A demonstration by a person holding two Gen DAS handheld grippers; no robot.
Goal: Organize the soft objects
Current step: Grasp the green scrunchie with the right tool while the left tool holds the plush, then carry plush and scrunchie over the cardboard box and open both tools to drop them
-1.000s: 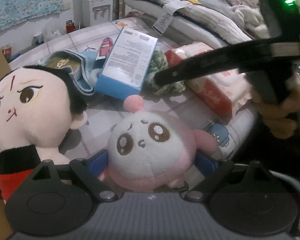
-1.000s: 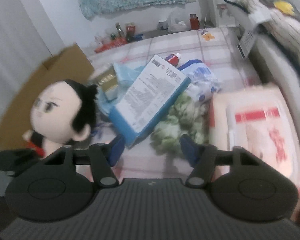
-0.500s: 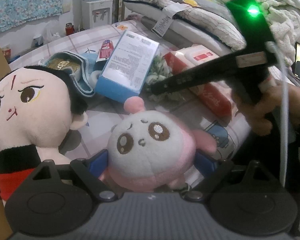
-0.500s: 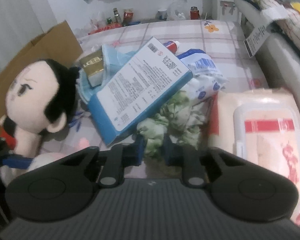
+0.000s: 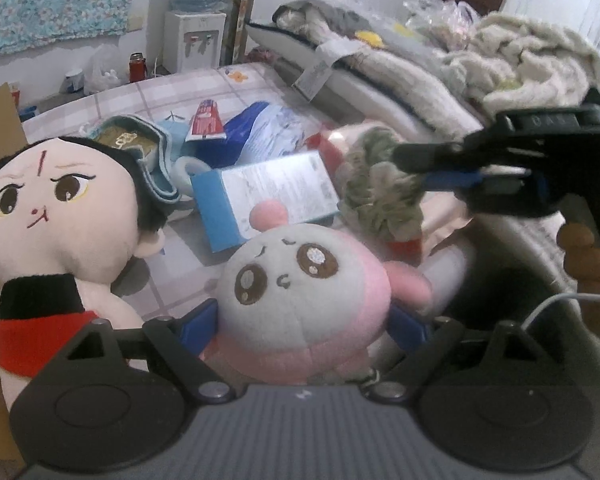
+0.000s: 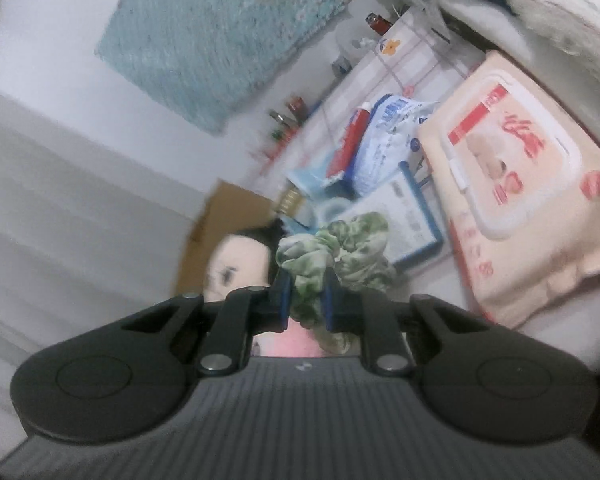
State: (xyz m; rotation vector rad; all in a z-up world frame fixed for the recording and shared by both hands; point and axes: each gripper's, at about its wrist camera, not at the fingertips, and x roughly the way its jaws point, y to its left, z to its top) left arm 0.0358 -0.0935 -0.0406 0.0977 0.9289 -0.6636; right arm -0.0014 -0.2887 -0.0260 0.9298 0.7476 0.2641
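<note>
Both claws grip: left claw (image 5: 300, 328) pink plush (image 5: 304, 292), right claw (image 6: 306, 300) green scrunchie (image 6: 336, 256) beside blue box (image 5: 260, 196)

Left gripper (image 5: 304, 320): jaws wide, 2 blue pads flanking pink plush (image 5: 300, 292), pressing its sides, pointing down-forward. Right gripper (image 6: 305, 300): rolled sideways, jaws pinched tight on green scrunchie (image 6: 336, 252). Bare hand (image 5: 592, 256) wrapped round right gripper's handle.

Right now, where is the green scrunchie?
The green scrunchie is pinched in the right hand-held gripper, lifted off the bed. In the left wrist view it hangs at centre right, beside the blue box and above the pink plush.
</note>
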